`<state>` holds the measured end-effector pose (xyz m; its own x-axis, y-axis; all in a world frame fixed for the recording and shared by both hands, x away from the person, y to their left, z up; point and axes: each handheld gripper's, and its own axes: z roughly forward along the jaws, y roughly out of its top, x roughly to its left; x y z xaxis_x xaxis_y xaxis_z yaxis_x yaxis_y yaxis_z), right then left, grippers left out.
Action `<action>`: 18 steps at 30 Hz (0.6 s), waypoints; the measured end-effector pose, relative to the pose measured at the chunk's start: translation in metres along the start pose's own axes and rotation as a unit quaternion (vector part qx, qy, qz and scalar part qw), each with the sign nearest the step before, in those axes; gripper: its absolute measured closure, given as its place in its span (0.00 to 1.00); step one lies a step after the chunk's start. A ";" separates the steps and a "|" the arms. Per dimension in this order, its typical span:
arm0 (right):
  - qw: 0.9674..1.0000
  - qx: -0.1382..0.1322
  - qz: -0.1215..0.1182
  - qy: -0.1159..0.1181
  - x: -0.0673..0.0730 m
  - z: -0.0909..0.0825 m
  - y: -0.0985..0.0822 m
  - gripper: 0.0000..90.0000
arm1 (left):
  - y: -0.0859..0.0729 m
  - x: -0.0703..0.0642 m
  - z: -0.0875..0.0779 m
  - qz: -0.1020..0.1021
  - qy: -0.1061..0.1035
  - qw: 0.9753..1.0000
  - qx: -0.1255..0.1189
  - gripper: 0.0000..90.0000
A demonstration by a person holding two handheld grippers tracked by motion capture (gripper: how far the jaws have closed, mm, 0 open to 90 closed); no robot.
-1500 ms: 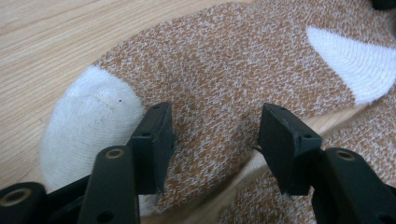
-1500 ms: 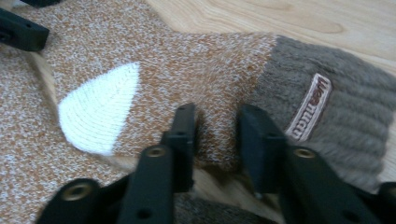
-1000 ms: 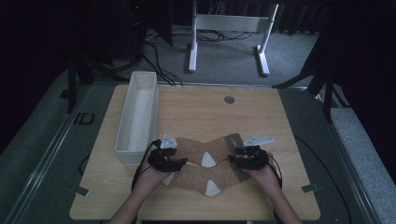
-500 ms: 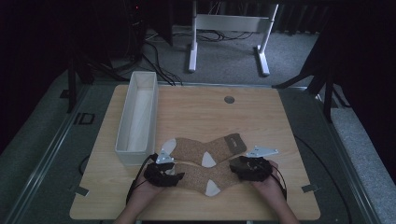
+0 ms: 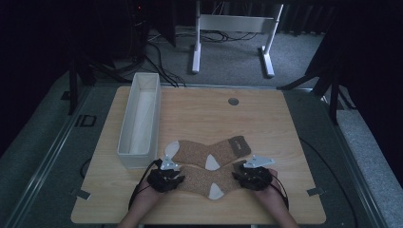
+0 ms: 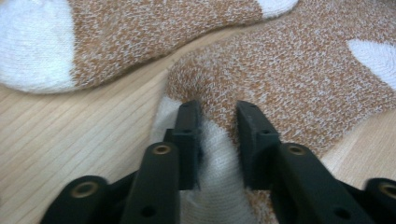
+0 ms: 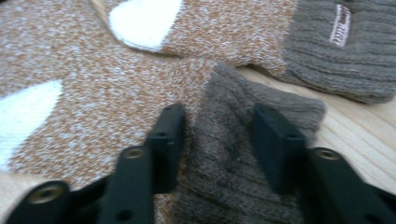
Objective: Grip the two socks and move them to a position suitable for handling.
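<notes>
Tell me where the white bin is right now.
In the high view the white bin stands along the table's left edge, just beyond the left gripper and left of the two socks.

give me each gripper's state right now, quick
left gripper: fingers just closing onto the toe end of the near sock, cloth bunched between them.
right gripper: fingers just closing around that sock's grey cuff; firm contact cannot be told.

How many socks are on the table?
2: far sock lies mid-table beside the bin; near sock lies just in front of it, between the left tool and right tool.
</notes>
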<state>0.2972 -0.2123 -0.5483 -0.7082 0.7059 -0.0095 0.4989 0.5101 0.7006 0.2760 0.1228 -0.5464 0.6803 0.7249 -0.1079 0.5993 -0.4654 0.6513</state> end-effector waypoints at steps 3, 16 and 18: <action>1.000 0.003 -0.004 0.008 0.002 -0.001 0.001 0.78 | 0.000 -0.002 -0.001 0.001 0.001 1.000 0.002 0.85; 0.999 -0.041 0.007 0.028 0.001 -0.029 0.025 0.87 | 0.030 0.005 -0.042 -0.008 0.006 0.999 -0.038 0.87; 0.998 -0.052 0.009 0.027 -0.002 -0.034 0.033 0.87 | 0.037 0.008 -0.047 -0.011 0.007 0.999 -0.044 0.87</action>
<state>0.2985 -0.2133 -0.5008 -0.7264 0.6861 0.0403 0.4596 0.4414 0.7707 0.2835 0.1352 -0.4876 0.6600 0.7427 -0.1128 0.5751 -0.4029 0.7120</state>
